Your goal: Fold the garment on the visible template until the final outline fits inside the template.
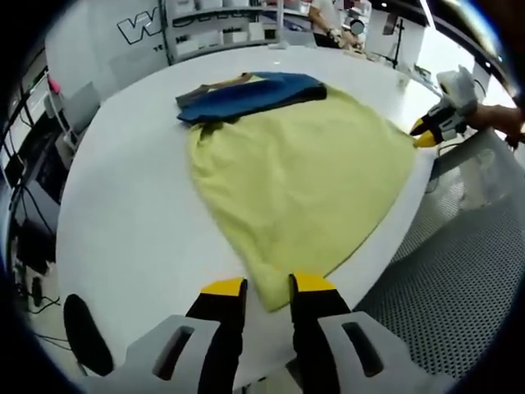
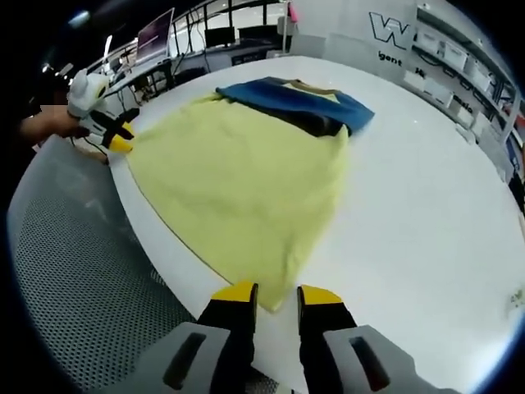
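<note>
A yellow garment [image 1: 299, 168] lies spread on the round white table [image 1: 131, 213], with a blue and dark part [image 1: 250, 94] folded at its far end. In the left gripper view, my left gripper [image 1: 267, 287] sits at the garment's near corner, and the cloth tip lies pinched between its yellow-tipped jaws. My right gripper [image 1: 428, 135] holds the far right corner at the table's edge. In the right gripper view, the garment [image 2: 238, 176] runs away from my right gripper [image 2: 277, 294], which grips its near corner. The left gripper [image 2: 115, 138] is on the left corner.
A grey perforated floor [image 1: 459, 263] lies beyond the table's rim [image 2: 176, 246] on the near side. Wide bare table top [image 2: 426, 205] lies beside the garment. Shelves, desks and a person stand far behind the table.
</note>
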`<move>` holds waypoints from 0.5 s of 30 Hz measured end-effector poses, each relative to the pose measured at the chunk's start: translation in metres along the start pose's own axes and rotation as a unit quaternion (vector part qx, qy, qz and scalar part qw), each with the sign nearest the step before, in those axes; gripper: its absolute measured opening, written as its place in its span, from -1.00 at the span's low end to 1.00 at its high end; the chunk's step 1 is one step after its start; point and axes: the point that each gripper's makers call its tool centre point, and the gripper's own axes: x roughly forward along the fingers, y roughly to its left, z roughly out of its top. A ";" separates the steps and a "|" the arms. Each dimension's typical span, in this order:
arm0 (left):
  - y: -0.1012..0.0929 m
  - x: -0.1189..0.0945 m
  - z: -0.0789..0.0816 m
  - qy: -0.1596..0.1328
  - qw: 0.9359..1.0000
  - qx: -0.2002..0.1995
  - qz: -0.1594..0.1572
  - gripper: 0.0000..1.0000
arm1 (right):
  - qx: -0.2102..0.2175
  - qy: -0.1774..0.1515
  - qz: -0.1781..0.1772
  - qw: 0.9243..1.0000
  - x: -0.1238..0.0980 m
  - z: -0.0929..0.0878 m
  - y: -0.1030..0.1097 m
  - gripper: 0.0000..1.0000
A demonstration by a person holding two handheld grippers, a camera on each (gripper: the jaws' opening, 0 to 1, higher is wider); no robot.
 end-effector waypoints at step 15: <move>-0.011 0.002 0.001 0.004 0.999 0.020 -0.025 -0.83 | -0.018 0.001 0.013 1.000 0.000 0.000 0.005 -1.00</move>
